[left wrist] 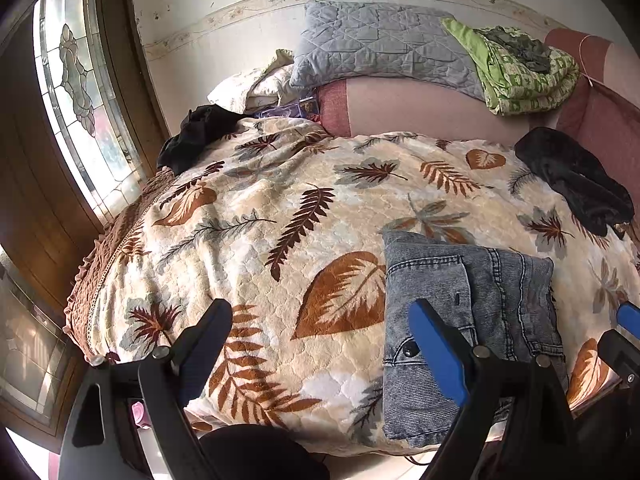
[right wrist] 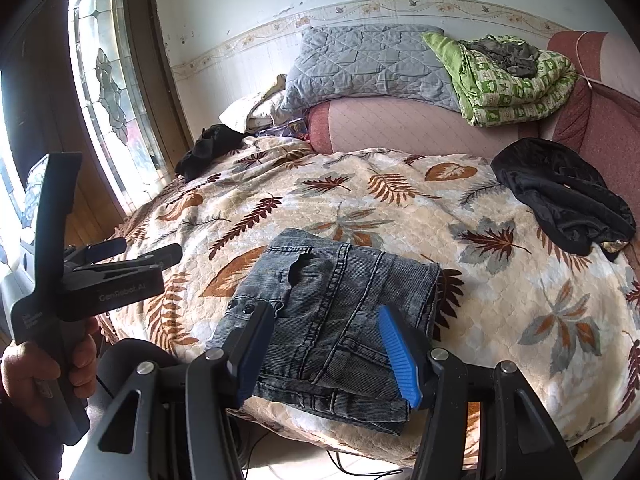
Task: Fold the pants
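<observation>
Pants [right wrist: 332, 320]: denim, lying as a compact folded rectangle at the near edge of the bed [right wrist: 500, 280], at 6 o'clock in the right wrist view and at 4 o'clock in the left wrist view. Several layers show stacked at the near edge, so the folding appears complete or nearly so; at most a final smoothing or squaring seems left.

Left hand-held gripper [left wrist: 320, 344]: fingers spread wide, holding nothing, above the blanket [left wrist: 280, 240] to the left of the pants. Right hand-held gripper [right wrist: 328, 356]: fingers likewise spread, empty, poised just over the near end of the pants; contact cannot be told.

Surface: a soft quilted blanket with a leaf print. Two dark garments lie on it, one [right wrist: 560, 196] at 2 o'clock, one [right wrist: 208, 148] at 10 o'clock. Beyond, at 12 o'clock, a grey pillow [right wrist: 360, 68] and a green quilt [right wrist: 512, 84] rest against the wall. A leaded-glass window [right wrist: 104, 92] stands at 9 o'clock.
</observation>
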`<state>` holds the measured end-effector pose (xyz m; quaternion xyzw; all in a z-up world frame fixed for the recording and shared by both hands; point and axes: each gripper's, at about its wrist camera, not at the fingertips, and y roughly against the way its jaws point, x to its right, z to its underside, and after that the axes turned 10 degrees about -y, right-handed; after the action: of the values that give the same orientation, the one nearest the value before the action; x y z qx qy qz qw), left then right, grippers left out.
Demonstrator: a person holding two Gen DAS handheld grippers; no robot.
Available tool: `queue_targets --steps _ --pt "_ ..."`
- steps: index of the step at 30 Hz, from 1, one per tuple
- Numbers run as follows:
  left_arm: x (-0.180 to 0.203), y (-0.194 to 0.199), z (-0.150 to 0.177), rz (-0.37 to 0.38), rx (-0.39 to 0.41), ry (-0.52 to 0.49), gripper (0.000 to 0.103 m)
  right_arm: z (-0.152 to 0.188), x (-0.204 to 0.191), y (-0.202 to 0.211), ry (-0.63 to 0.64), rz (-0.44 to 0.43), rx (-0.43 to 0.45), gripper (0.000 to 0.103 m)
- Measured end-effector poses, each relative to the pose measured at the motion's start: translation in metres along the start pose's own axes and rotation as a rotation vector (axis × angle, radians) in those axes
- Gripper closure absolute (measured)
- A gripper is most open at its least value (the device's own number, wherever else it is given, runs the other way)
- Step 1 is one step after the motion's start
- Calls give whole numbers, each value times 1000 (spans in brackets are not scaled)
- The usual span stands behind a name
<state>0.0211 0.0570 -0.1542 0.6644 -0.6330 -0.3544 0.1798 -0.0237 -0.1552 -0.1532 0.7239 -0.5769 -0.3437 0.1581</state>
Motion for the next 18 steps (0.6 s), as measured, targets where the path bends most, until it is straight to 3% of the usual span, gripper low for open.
queue_targets --steps 18 --pt "2 -5 2 7 -11 -8 13 2 1 -4 -4 1 -11 44"
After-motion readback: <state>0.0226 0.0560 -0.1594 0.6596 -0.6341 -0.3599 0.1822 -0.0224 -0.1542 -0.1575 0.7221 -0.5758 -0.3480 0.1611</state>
